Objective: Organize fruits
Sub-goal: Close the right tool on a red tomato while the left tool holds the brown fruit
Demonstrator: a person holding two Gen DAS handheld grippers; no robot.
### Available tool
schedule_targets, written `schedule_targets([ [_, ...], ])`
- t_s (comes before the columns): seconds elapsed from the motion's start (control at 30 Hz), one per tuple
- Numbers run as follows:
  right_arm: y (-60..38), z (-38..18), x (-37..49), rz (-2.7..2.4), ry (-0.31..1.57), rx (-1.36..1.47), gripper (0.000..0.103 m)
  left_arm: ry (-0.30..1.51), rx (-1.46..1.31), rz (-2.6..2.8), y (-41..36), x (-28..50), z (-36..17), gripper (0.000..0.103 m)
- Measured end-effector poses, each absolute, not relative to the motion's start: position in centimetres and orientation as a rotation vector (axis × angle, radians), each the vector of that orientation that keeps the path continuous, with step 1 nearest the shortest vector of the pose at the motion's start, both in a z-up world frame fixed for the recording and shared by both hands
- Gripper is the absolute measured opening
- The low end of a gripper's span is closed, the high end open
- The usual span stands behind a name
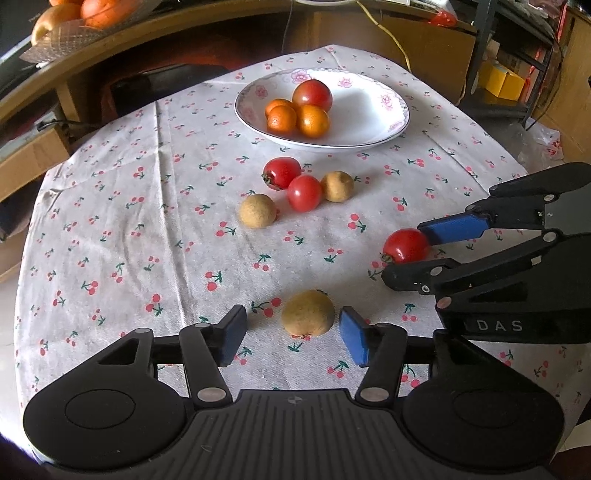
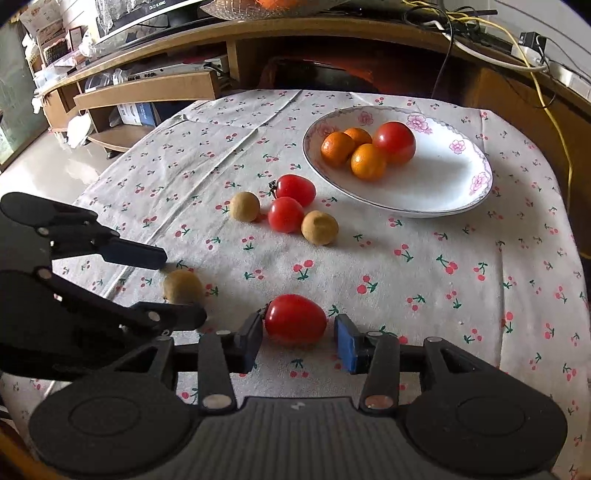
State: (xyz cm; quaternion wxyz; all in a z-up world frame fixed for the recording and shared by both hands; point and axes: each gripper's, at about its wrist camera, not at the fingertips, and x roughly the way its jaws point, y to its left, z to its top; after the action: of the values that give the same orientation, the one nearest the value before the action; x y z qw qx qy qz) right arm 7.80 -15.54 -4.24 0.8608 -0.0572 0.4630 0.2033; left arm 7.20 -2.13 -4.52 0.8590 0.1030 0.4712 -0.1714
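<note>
My left gripper [image 1: 291, 334] is open around a brown round fruit [image 1: 308, 313] on the tablecloth, with gaps on both sides. My right gripper [image 2: 298, 341] is open around a red tomato [image 2: 295, 319]; the left pad touches it, the right pad stands just clear. That tomato also shows in the left wrist view [image 1: 405, 245], between the right gripper's fingers. A white flowered plate [image 1: 369, 122] holds three oranges [image 1: 297, 119] and a tomato [image 1: 312, 94]. Two tomatoes [image 1: 291, 182] and two brown fruits [image 1: 257, 210] lie in front of the plate.
The round table has a cherry-print cloth [image 1: 129, 240]. A wooden shelf unit [image 2: 155, 88] stands behind it, with a bowl of oranges [image 1: 77, 18] on top and a yellow cable [image 2: 546, 92] at the right.
</note>
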Motion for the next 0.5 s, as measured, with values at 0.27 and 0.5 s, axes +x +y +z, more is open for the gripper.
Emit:
schedule_targets([
  [0.27,-15.49,-4.12,7.79,0.424,0.97,-0.122,0.041,0.989,0.211,-0.384,-2.48,6.93,-4.39,0.045],
  [0.5,-15.52,-3.73,7.87,0.422,0.963,-0.104,0.035,1.004,0.185,-0.385,-2.23,7.3,-4.28,0.038],
])
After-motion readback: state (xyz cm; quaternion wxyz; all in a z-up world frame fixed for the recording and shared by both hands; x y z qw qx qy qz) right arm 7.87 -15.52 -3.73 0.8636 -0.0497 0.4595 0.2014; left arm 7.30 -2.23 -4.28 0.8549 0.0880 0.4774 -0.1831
